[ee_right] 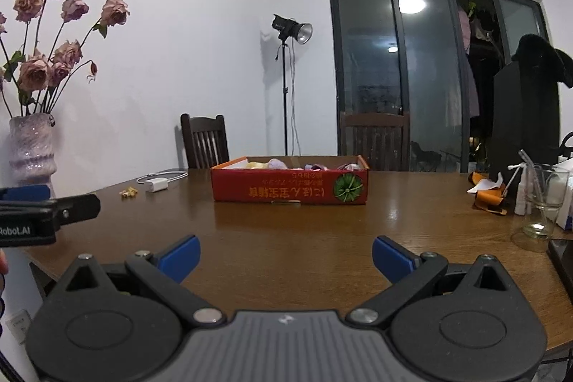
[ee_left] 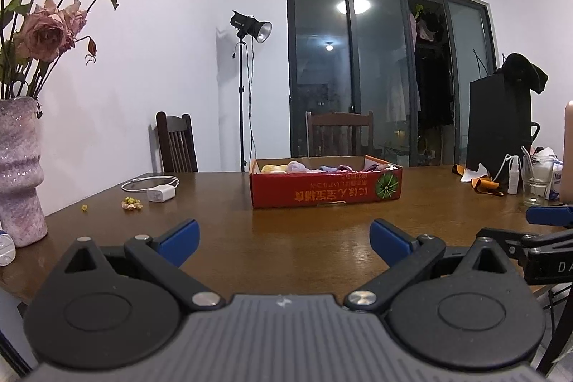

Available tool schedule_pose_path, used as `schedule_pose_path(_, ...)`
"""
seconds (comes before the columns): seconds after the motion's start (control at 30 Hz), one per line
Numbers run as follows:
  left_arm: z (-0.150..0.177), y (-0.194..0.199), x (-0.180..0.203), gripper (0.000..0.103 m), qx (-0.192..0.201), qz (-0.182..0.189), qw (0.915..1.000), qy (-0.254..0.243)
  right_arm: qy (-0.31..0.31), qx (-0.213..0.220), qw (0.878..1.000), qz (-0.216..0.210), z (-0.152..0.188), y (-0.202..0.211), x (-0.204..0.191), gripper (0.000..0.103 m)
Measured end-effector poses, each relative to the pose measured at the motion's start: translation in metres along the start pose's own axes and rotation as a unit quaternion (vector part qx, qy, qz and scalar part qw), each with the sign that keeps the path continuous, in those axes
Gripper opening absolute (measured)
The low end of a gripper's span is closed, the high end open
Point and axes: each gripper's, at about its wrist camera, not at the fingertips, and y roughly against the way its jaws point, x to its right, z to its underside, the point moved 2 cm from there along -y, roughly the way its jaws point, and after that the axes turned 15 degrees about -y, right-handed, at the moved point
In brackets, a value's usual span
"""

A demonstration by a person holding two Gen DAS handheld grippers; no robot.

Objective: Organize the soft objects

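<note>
Currently L gripper [ee_left: 284,240] & R gripper [ee_right: 285,255] both spread wide, empty, above desk [ee_left: 304,238] edge. Red box [ee_left: 326,183] w/ soft items [ee_left: 286,167] mid-desk, well apart.

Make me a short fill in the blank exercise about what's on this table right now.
1. The soft items lie inside the ___ cardboard box.
2. The left tool is ___, holding nothing.
3. The white charger block rests on the ___ wooden table.
4. The pale mottled vase holds dried ___.

Missing words: red; open; brown; roses
</note>
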Motion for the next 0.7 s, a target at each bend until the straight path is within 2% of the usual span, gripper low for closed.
schedule_pose_path(0.7,0.0026,-0.0015,-0.0021,0.103,-0.003,-0.006,1.0,0.001,0.001,-0.002,1.0,0.002,0.0019,0.0003,-0.0005,0.103)
